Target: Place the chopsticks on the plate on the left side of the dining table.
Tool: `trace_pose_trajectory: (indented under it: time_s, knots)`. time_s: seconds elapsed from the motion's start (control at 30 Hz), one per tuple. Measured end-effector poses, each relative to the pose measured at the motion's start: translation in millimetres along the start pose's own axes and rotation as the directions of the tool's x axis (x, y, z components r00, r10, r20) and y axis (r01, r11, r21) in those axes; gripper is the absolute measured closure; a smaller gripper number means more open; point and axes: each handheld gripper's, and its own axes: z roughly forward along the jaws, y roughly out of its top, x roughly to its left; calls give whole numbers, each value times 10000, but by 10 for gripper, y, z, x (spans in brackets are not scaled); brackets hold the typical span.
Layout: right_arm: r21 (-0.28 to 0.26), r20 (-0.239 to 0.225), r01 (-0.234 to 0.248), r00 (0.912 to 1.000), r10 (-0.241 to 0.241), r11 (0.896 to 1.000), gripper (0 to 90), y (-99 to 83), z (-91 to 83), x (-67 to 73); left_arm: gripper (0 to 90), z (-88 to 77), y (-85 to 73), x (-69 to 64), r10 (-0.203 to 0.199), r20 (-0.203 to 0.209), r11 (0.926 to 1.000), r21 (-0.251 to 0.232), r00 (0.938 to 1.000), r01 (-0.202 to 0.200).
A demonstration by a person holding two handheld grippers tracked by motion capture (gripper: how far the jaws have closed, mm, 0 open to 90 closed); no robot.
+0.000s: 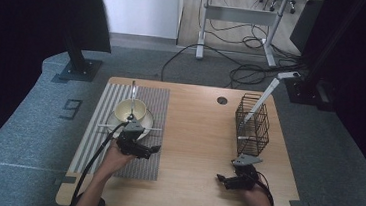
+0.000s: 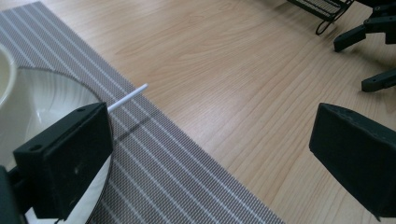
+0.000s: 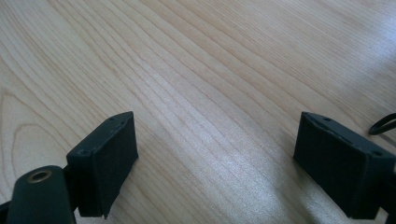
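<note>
The left tongs (image 1: 154, 148) stand wide apart with nothing between them, hovering over the striped mat (image 1: 142, 167) just in front of the plate (image 1: 146, 122). In the left gripper view the plate's white rim (image 2: 56, 100) sits right beside one jaw, and a thin white stick (image 2: 128, 96) pokes out from the plate's edge across the mat; neither touches the jaws. A cream bowl (image 1: 130, 109) stands on the plate, with a long-handled utensil (image 1: 132, 92) leaning in it; what kind of utensil is too small to tell.

The right tongs (image 1: 220, 178) are also wide apart and empty, resting low over bare wood near the front edge of the bench (image 1: 193, 134). The right gripper view shows wood grain between the jaws.

Farther out, a black wire basket (image 1: 252, 125) stands on the right side of the bench, with a pale long-handled tool (image 1: 261, 102) leaning out of its top.

As a judgement: the place setting on the mat looks mostly laid, with bowl, plate and utensil together. If cutlery is being carried between basket and mat, at least one piece remains in the basket. Neither hand carries anything, so this looks like a pause between carries.
</note>
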Motion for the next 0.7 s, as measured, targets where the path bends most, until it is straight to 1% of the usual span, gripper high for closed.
trace_pose_trajectory:
  time_s: [0.17,0.23,0.33,0.47,0.57,0.7]
  knots:
    - [-3,1,5,10000,-5,10000,125,0,0,0,0,35,120,-51,140,405,9998,-111,9991,-136]
    - [-2,-1,8,10000,-8,10000,125,0,0,-1,0,44,185,-70,86,614,9996,-279,9981,-69]
    - [-4,-2,6,10000,-6,10000,125,0,0,0,0,61,272,-103,107,777,9992,-386,9969,-77]
    - [0,4,2,10000,-2,10000,126,0,0,1,0,93,411,-171,252,953,9985,-509,9951,-204]
    - [1,19,-40,10000,40,10000,125,0,-1,3,0,129,512,-231,416,1092,9979,-547,9931,-358]
    - [-13,78,-47,10000,47,10000,114,-1,1,10,0,192,641,-329,804,1194,9959,-508,9896,-748]
